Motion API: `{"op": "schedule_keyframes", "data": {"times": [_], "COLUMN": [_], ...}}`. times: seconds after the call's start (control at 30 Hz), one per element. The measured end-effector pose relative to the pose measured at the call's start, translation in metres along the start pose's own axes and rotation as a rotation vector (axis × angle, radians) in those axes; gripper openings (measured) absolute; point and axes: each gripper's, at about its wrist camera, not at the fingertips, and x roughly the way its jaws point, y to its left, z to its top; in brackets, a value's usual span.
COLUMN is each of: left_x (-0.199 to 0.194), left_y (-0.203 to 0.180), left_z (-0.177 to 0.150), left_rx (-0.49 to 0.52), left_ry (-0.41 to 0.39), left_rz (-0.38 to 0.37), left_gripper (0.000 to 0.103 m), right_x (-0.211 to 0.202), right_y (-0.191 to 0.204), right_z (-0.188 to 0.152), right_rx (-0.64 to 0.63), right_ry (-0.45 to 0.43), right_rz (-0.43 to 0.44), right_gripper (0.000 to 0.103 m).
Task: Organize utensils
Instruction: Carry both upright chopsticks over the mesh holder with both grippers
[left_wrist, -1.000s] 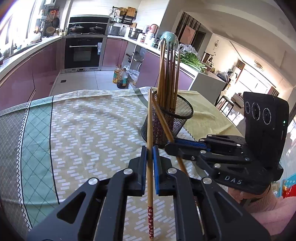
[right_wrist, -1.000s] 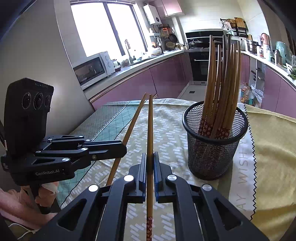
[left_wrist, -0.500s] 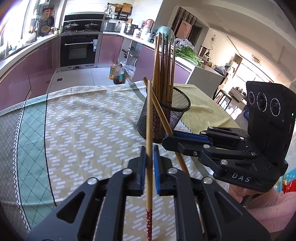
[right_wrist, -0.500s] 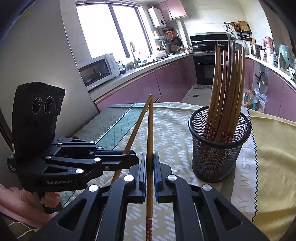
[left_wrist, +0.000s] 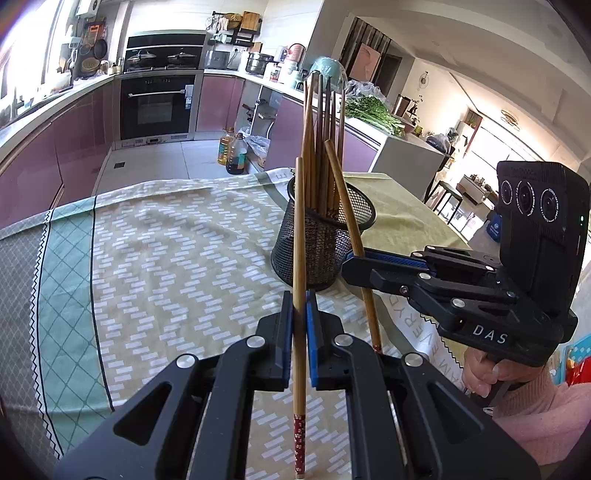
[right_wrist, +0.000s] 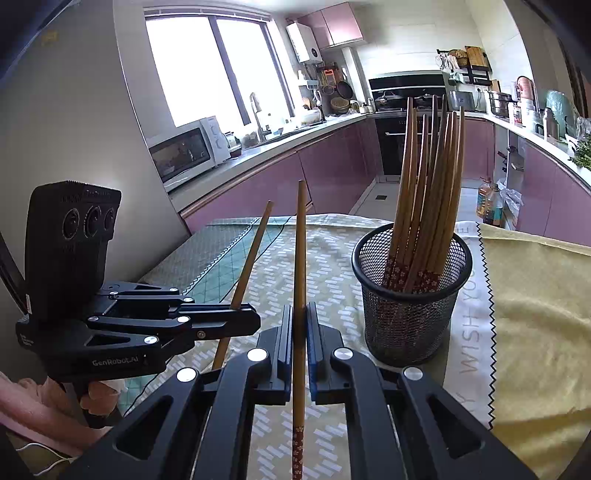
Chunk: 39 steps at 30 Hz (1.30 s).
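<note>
My left gripper (left_wrist: 300, 299) is shut on a wooden chopstick (left_wrist: 300, 229) with a red patterned end, held upright above the table. My right gripper (right_wrist: 300, 312) is shut on a second chopstick (right_wrist: 300, 251) of the same kind. A black mesh holder (left_wrist: 323, 240) with several chopsticks (left_wrist: 321, 147) standing in it sits on the tablecloth just ahead of both grippers; it also shows in the right wrist view (right_wrist: 412, 295). The right gripper (left_wrist: 354, 260) shows in the left wrist view beside the holder. The left gripper (right_wrist: 240, 317) shows at left in the right wrist view.
A patterned tablecloth (left_wrist: 166, 258) covers the table, with a yellow cloth (right_wrist: 535, 314) to the right of the holder. Kitchen counters, an oven (left_wrist: 157, 107) and oil bottles (left_wrist: 232, 151) on the floor lie beyond the table's far edge.
Both grippers have risen and tilted with their chopsticks still held, coming closer to the mesh holder. The holder has not moved.
</note>
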Motion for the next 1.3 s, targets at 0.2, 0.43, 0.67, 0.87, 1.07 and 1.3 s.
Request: {"op": "schedule_keyframes", "data": {"times": [0.2,0.43,0.67,0.87,1.07,1.3], "left_x": [-0.001,-0.004,-0.011,-0.014,-0.014,-0.017], "left_y": [-0.002,-0.003,-0.005,-0.008,-0.013,-0.017], "left_z": [0.001,0.003,0.007,0.010,0.014,0.017], "left_rx": [0.010,0.016,0.024,0.034,0.042,0.051], "left_ry": [-0.008,-0.017,-0.033,-0.039,-0.045,-0.056], "left_rz": [0.003,0.001,-0.010,-0.008,-0.011,-0.014], "left_gripper": [0.007,0.007,0.007,0.007,0.007,0.007], "right_x": [-0.005,-0.010,-0.018,-0.023,-0.027,-0.032], "right_y": [-0.002,-0.002,-0.004,-0.005,-0.007,-0.010], "right_z": [0.002,0.004,0.007,0.010,0.012,0.016], "right_rx": [0.000,0.002,0.005,0.007,0.007,0.004], "right_ry": [-0.014,-0.029,-0.052,-0.071,-0.089,-0.110], "right_rz": [-0.006,-0.012,-0.010,-0.011,-0.015,-0.018], "right_gripper": [0.006,0.006,0.006,0.006,0.006,0.006]}}
